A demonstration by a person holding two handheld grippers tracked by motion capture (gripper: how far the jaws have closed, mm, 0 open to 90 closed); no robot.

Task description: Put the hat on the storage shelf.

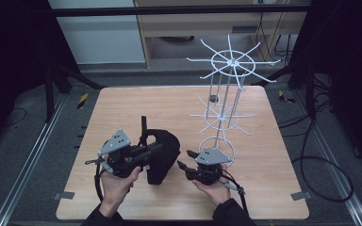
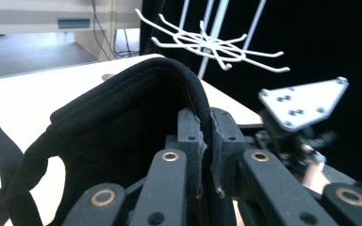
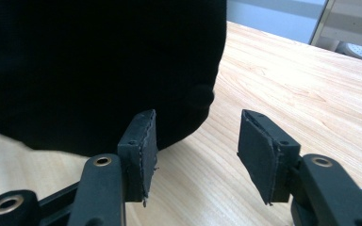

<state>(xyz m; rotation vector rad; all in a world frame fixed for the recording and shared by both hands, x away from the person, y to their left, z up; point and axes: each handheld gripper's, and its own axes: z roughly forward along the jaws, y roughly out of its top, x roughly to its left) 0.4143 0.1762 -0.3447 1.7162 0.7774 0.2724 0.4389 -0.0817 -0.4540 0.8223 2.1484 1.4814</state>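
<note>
Pinching the rim of a black cap [image 2: 122, 122], the left tool [image 2: 206, 141] holds it just above the bench [image 1: 264, 141]. The right tool [image 3: 193, 150] stands wide apart, empty, beside the cap near a white wire rack [image 1: 226, 94].

Light wood table [image 1: 122, 113], rounded corners, sitting w/ dark grey carpet around it. On top: black cap [image 1: 162, 155] lying near the front edge, left of center, w/ its strap poking up toward the back. White wire rack [image 1: 224, 117] standing upright on the right half, ring base flat on the wood, two tiers of spokes above. Small dark round thing [image 1: 212, 98] further back, beside the rack's poles, too small to tell what.
</note>
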